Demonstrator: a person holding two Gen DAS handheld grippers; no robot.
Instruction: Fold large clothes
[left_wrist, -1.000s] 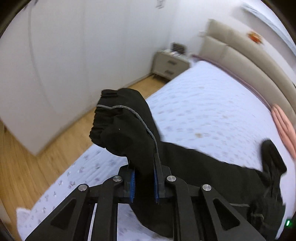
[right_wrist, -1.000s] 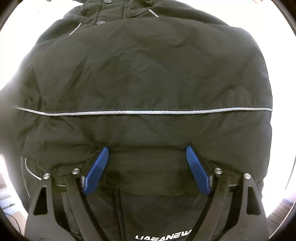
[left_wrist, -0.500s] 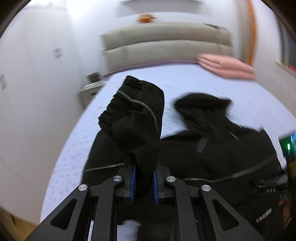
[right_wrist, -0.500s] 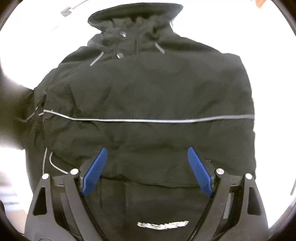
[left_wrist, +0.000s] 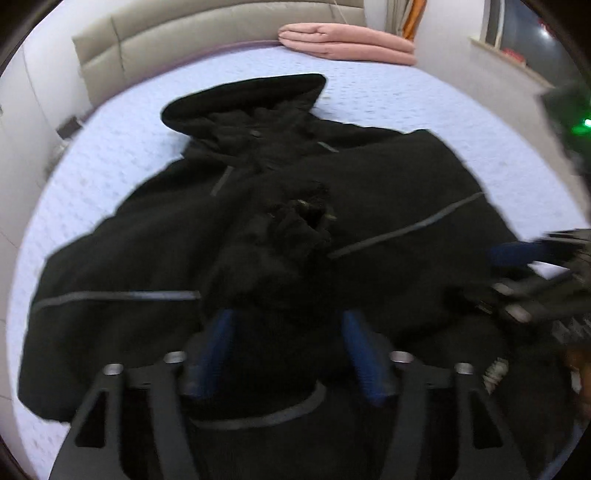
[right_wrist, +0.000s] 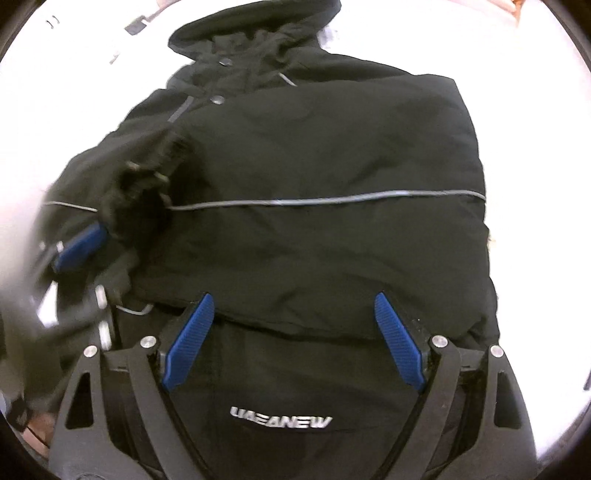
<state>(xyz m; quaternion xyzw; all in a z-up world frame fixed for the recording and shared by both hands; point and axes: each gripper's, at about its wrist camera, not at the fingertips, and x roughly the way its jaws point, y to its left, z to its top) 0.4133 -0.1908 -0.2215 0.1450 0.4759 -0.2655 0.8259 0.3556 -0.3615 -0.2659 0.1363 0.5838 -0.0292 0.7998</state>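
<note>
A large black hooded jacket (left_wrist: 388, 177) with grey piping lies on the bed, hood toward the headboard; it fills the right wrist view (right_wrist: 332, 155). Its left sleeve, cuff (left_wrist: 299, 218) uppermost, lies folded across the chest. My left gripper (left_wrist: 288, 328) is open, its blue pads on either side of the sleeve just behind the cuff. My right gripper (right_wrist: 291, 314) is open and empty, low over the jacket's lower right part. The left gripper also shows in the right wrist view (right_wrist: 79, 245), blurred, beside the cuff (right_wrist: 136, 184).
The bed (left_wrist: 110, 147) has a pale lilac patterned cover and a beige padded headboard (left_wrist: 192, 26). A folded pink blanket (left_wrist: 343, 40) lies at the bed's head on the right. A window (left_wrist: 517, 33) is at the far right.
My left gripper swung the sleeve from the bed's left side over onto the jacket's chest, then opened and let the sleeve go. My right gripper stayed open and drew back slightly.
</note>
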